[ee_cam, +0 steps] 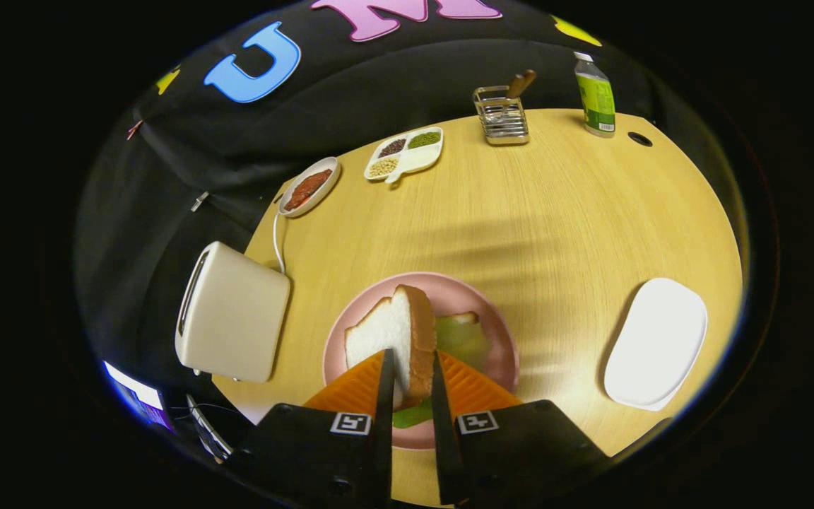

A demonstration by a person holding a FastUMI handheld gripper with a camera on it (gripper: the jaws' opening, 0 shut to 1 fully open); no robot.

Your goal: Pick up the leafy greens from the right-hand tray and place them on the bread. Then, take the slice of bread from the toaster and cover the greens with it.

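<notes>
Above the round pink plate (492, 311) on the pale wooden table (555, 212), the gripper (410, 382) holds a thick slice of white bread with a brown crust (396, 329) on edge, both fingers pressed against its broad faces near the lower crust. Beneath and just beyond the slice, pale leafy greens (460, 339) lie on the plate over what seems to be another slice, of which only a corner shows. The cream-coloured toaster (234, 314) stands just left of the plate, its slot apparently empty, and the white oval tray (658, 343) to the right is bare. Judging from this, the bread is soft, light and easily crushed, so the hold should stay gentle and near the firmer crust. It would likely flop if tipped fast; lowering it flat over the greens calls for a slow turn and a release close to them.
</notes>
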